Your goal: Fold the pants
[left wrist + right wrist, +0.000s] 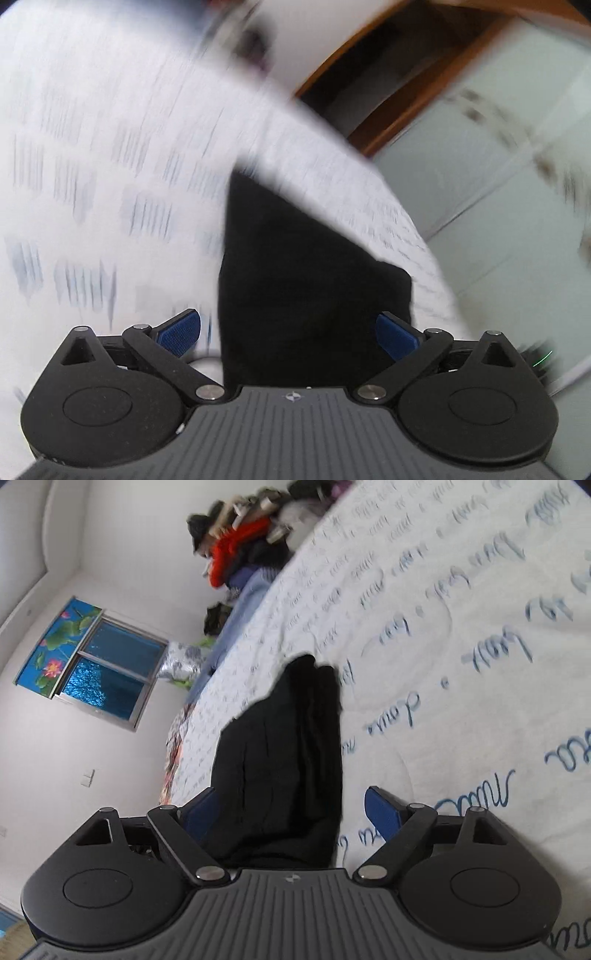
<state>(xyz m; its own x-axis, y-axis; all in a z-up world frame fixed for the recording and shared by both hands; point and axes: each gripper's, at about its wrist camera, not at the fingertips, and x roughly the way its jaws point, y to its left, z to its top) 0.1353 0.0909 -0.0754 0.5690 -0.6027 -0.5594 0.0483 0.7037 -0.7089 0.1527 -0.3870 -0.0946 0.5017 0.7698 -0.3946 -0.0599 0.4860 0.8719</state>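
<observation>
The black pants (295,280) lie on a white bed sheet with blue script (92,166). In the left wrist view my left gripper (288,334) is open, its blue pads (181,332) wide apart on either side of the black fabric, which runs between them toward the camera. The view is motion-blurred. In the right wrist view my right gripper (291,812) is also open, blue pads (380,814) spread around the black pants (288,760), which stretch away in folded layers over the sheet (461,664).
A pile of clothes (251,535) sits at the far end of the bed. A window with blue glass (107,668) is in the white wall. A wooden door frame (388,92) and tiled floor (498,184) lie beyond the bed edge.
</observation>
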